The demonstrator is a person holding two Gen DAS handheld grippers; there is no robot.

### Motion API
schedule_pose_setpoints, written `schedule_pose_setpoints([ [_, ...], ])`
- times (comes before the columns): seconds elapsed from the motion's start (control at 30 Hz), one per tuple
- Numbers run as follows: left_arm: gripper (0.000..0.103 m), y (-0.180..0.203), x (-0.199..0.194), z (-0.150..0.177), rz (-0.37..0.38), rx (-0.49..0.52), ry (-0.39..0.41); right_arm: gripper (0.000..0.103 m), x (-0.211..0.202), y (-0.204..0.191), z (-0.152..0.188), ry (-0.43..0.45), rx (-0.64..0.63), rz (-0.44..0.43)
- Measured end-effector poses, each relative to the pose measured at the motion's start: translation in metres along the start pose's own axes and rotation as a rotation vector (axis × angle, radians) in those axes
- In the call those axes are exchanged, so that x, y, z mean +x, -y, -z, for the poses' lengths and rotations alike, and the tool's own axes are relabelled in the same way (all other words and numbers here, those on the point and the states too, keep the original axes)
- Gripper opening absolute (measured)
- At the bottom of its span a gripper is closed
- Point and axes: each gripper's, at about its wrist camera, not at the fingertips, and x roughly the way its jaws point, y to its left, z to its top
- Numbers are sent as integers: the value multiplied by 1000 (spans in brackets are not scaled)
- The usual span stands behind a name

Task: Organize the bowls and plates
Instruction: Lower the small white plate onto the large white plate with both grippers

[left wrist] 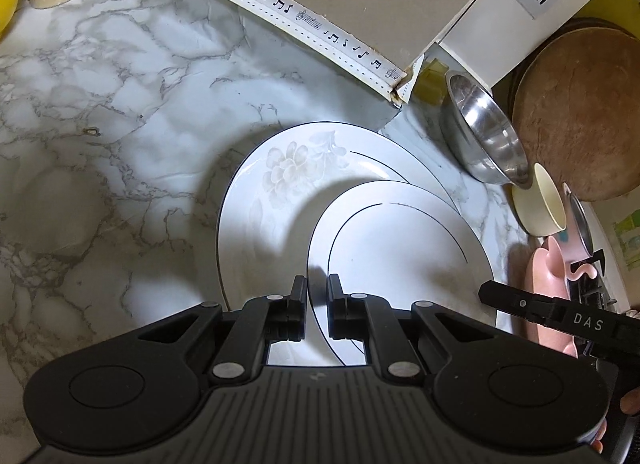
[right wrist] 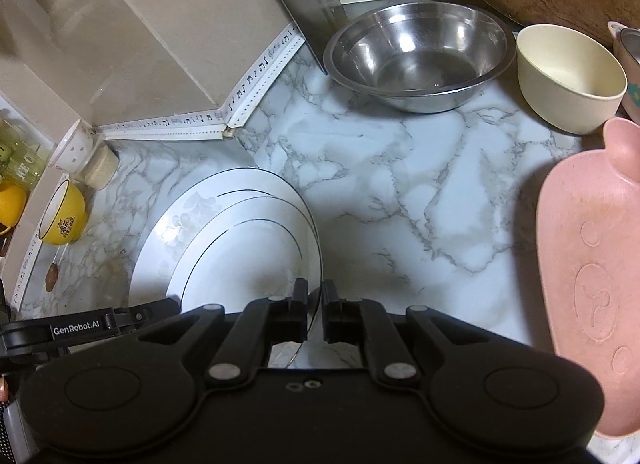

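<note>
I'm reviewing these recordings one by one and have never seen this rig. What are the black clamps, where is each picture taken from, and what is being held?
There is no robot here: a person holds a two-finger gripper in each hand, each with a fisheye camera looking along its fingers. The left wrist view shows the left gripper; the right wrist view shows the right gripper. Both are shut on opposite edges of the small plate, which sits over the large plate with a pale flower print. These are on a marble counter. Beside them stand a steel bowl, a cream bowl, a pink tray and a yellow cup.
</note>
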Motion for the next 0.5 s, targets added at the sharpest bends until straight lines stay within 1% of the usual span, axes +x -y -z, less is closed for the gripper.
schedule_pose_setpoints([
  [0.2, 8, 1, 2, -1, -10, 16, -2, 8, 2, -1, -1, -3, 3, 4],
  [0.5, 8, -1, 6, -4, -7, 16, -29, 7, 4, -2, 0, -5, -9, 15],
])
